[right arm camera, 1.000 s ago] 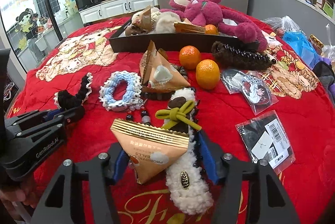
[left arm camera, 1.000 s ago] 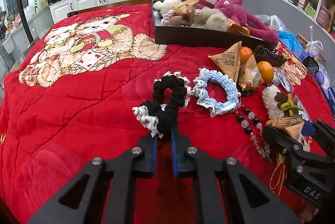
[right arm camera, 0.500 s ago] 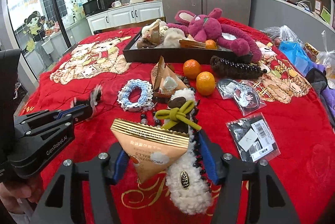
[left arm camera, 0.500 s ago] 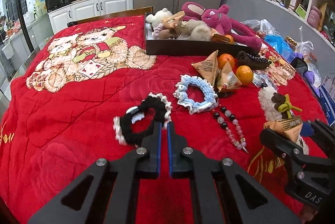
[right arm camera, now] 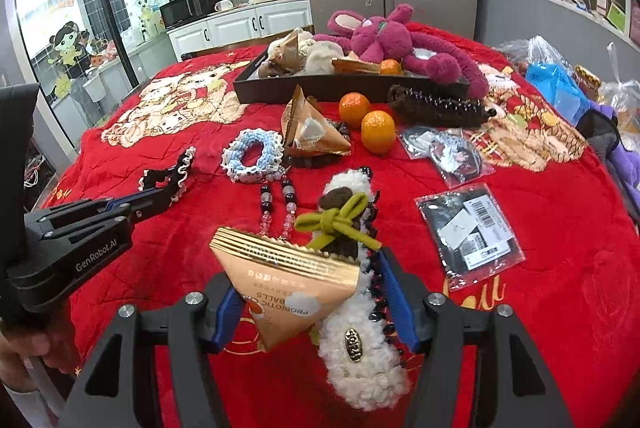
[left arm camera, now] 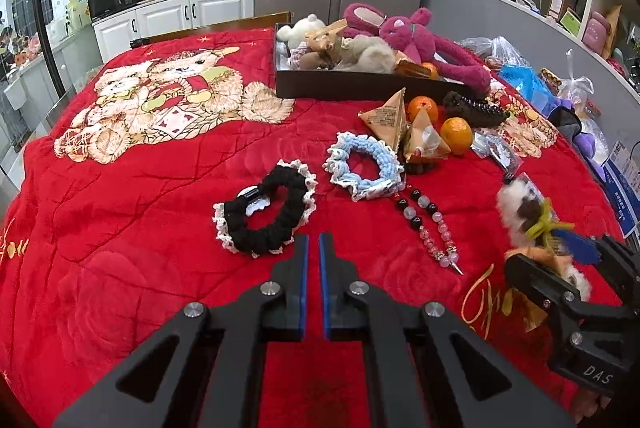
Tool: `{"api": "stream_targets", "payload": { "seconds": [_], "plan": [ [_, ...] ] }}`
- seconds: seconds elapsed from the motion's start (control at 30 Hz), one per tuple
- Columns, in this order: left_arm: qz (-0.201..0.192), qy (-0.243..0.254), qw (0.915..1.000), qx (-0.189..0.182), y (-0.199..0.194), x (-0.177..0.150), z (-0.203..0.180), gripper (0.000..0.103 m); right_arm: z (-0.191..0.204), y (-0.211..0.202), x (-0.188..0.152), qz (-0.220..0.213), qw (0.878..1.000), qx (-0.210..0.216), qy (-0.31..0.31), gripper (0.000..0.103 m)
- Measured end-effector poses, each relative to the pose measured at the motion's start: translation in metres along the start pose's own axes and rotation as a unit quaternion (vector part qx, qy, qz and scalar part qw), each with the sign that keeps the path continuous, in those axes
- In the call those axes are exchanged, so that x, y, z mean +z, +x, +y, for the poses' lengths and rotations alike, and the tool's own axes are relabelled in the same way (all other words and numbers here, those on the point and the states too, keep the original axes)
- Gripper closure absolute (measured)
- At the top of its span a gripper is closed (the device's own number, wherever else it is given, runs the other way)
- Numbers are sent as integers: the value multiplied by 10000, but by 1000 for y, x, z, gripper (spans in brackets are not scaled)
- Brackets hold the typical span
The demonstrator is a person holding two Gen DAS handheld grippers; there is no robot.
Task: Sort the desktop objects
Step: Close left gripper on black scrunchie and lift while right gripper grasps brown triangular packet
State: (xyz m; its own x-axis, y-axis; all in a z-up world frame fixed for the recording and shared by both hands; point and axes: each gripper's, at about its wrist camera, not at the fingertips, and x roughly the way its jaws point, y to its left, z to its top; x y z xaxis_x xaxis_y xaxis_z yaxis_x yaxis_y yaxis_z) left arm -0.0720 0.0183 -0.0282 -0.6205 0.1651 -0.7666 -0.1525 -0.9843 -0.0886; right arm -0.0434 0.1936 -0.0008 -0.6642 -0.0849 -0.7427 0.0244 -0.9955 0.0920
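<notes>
A red blanket [left arm camera: 120, 228] printed with bears is spread under everything. At its far side a dark tray [left arm camera: 360, 83] is filled with plush toys, and a magenta plush rabbit [right arm camera: 384, 35] is draped over the tray's right end. The left gripper [left arm camera: 313, 248] is seen nearly closed just near of a black scrunchie [left arm camera: 266, 216]; contact cannot be told. A snack packet [right arm camera: 288, 288] and a fluffy white hair clip [right arm camera: 356, 344] are clamped together in the right gripper [right arm camera: 312, 292]. A blue scrunchie [left arm camera: 364, 167] lies right of the black one.
</notes>
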Motion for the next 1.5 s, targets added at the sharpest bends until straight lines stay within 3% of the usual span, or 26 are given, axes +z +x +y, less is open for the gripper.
{"api": "stream_targets", "payload": {
  "seconds": [0.37,0.77,1.07,1.13,1.2,1.5],
  "plan": [
    [146,13,9999,0,4,-9,3,98,1,-1,-11,-23,9999,49,-102,32],
    [180,-42,9998,42,3,-12,8,98,11,-18,-20,-94,9979,623,-138,32],
    [188,-92,9997,-122,6,-12,11,98,11,5,-28,252,9980,575,-95,33],
    [189,-87,9997,-122,7,-11,12,98,12,11,-29,296,9980,543,-107,39],
    [207,-130,9996,-158,9,-11,15,98,14,17,-30,351,9983,443,-160,55],
    [217,-214,9990,-323,11,-8,20,98,11,17,-28,317,9983,460,-185,63]
  ]
}}
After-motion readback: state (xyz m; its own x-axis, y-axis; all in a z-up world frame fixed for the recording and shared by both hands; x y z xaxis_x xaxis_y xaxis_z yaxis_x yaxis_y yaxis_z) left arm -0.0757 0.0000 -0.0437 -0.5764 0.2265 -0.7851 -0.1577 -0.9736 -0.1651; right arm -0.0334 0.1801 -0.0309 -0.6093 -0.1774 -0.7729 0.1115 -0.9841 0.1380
